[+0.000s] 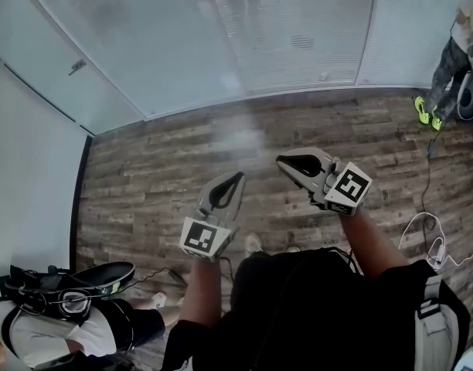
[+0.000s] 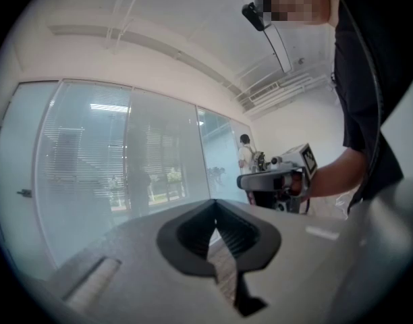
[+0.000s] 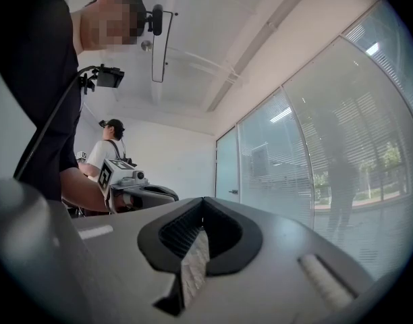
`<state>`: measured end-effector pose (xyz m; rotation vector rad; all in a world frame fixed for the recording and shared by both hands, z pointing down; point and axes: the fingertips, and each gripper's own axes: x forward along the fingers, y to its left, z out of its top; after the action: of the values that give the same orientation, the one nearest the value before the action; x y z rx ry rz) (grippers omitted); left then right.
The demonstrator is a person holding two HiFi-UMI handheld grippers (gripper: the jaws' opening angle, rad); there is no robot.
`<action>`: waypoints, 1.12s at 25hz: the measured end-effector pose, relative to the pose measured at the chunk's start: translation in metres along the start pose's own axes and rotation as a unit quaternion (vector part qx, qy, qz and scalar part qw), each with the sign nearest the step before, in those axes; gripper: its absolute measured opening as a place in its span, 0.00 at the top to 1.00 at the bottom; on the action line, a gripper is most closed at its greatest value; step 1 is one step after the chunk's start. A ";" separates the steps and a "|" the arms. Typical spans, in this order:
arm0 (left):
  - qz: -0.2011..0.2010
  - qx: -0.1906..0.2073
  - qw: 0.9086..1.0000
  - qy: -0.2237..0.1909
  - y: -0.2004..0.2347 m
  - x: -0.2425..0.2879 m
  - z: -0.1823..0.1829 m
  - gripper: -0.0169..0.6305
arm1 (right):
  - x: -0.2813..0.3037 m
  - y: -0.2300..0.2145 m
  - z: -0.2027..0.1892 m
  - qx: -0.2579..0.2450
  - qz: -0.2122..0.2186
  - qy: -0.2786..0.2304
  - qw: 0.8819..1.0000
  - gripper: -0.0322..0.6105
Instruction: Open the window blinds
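Head view: you face the blinds with both tools empty.

Your left gripper [image 1: 236, 178] and right gripper [image 1: 283, 161] hang mid-frame over the wood floor [image 1: 144, 168], side by side but apart. Each has its jaws closed tip to tip, with nothing between them. The window blinds [image 1: 298, 37] show through the glass wall [image 1: 105, 60] across the top of the frame, well apart from both tools. Another person [image 1: 453, 60] stands at upper right.
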<state>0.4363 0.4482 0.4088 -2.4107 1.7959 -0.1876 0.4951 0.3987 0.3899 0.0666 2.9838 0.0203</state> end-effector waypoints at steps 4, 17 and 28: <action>0.005 -0.018 1.000 -0.010 -0.005 0.003 -0.006 0.97 | -0.003 -0.001 -0.009 -0.002 0.003 0.006 1.000 0.94; -0.016 -0.020 1.000 -0.010 0.068 0.005 -0.030 0.97 | 0.067 -0.019 -0.021 -0.009 -0.002 0.019 1.000 0.94; -0.056 -0.023 0.998 -0.027 0.160 0.013 -0.041 0.97 | 0.150 -0.050 -0.031 -0.012 -0.041 0.033 0.999 0.94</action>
<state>0.2825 0.3888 0.4211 -2.5250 1.6620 -0.0912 0.3396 0.3551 0.3965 -0.0611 3.0485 0.0500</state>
